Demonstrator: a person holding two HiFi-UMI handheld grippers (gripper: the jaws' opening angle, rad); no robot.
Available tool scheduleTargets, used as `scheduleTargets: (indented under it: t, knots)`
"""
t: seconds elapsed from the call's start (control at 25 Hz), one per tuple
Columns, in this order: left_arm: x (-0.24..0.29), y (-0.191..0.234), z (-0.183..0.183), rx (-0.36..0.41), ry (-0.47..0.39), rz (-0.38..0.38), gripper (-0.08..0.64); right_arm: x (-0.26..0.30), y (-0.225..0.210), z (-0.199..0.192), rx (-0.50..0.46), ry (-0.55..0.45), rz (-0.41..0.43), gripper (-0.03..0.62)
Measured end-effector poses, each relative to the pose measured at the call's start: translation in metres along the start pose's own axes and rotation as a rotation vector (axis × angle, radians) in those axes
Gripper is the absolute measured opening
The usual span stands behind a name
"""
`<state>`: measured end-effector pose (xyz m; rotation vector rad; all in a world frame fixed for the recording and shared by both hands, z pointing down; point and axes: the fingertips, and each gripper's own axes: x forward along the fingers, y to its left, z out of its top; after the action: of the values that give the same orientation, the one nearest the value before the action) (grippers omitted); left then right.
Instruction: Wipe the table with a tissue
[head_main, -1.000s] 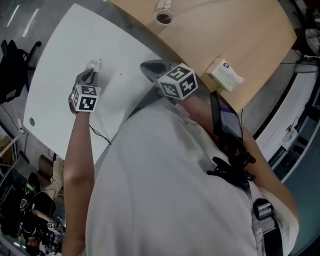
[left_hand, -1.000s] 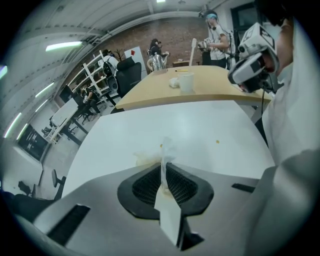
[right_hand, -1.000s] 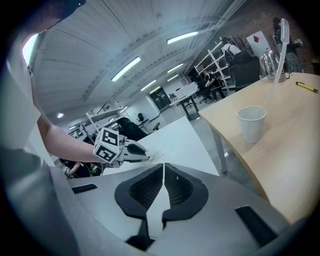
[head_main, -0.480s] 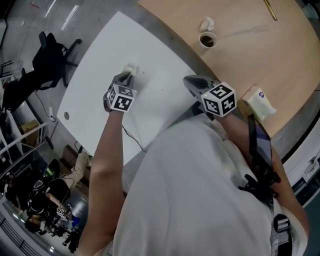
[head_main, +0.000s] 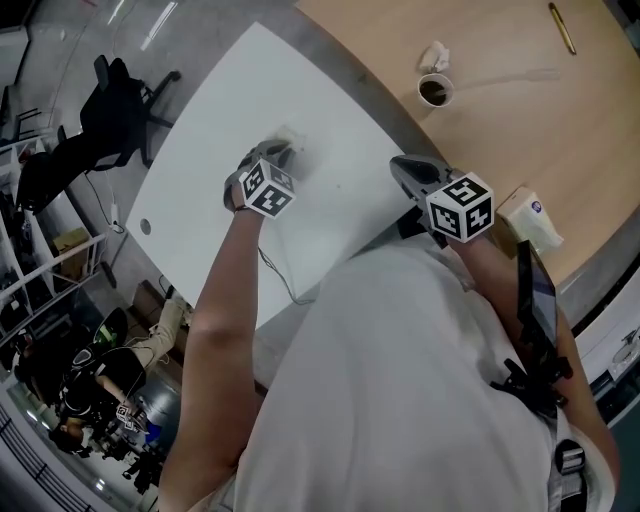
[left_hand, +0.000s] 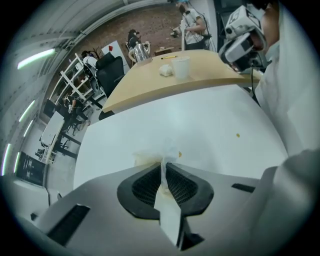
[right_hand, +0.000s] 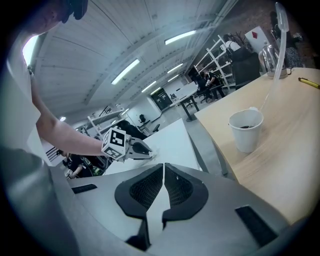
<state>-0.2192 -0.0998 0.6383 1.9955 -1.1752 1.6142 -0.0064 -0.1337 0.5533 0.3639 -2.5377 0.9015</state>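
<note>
The left gripper (left_hand: 163, 165) has slid a little across the white table (left_hand: 210, 115), its jaws pinching the tissue (left_hand: 150, 156), whose long axis runs along the jaws with its crumpled end on that table, while the right gripper (right_hand: 163, 169), jaws pressed together and empty, hangs near the table's edge.

— What stands beyond the left claw (head_main: 287, 152)?
— A black swivel office chair (head_main: 112, 98), well apart from it on the grey concrete floor (head_main: 205, 28).
— And around the right claw (head_main: 405, 168)?
— A tan wooden surface (head_main: 500, 90) lies ahead and to its right. Far ahead stand white metal shelving racks (right_hand: 216, 50). Long white strip lights (right_hand: 125, 71) run along the pale arched ceiling (right_hand: 100, 40) overhead.
</note>
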Motion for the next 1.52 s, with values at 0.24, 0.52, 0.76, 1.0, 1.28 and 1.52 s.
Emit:
scheduleTargets:
  t: [0.24, 0.52, 0.76, 1.0, 1.28, 1.52]
  knots:
    - [-0.001, -0.010, 0.004, 0.044, -0.001, -0.013, 0.035, 0.001, -0.002, -0.004, 0.012, 0.004, 0.005, 0.020]
    - [-0.001, -0.037, 0.028, 0.157, 0.004, -0.084, 0.032, 0.001, -0.007, 0.004, -0.001, 0.014, 0.044, 0.020]
    - [-0.008, -0.080, 0.046, 0.191, -0.039, -0.219, 0.031, -0.004, -0.014, 0.005, 0.000, 0.027, 0.072, 0.020]
    - [-0.032, -0.079, 0.050, -0.093, -0.136, -0.171, 0.031, -0.004, -0.013, 0.005, -0.003, 0.061, 0.127, 0.020]
    - [-0.085, -0.080, 0.002, -0.577, -0.230, 0.009, 0.031, 0.023, 0.006, 0.008, -0.026, 0.094, 0.210, 0.020]
    - [-0.104, -0.121, -0.045, -0.779, -0.211, 0.093, 0.032, 0.020, 0.036, -0.007, -0.076, 0.158, 0.263, 0.020]
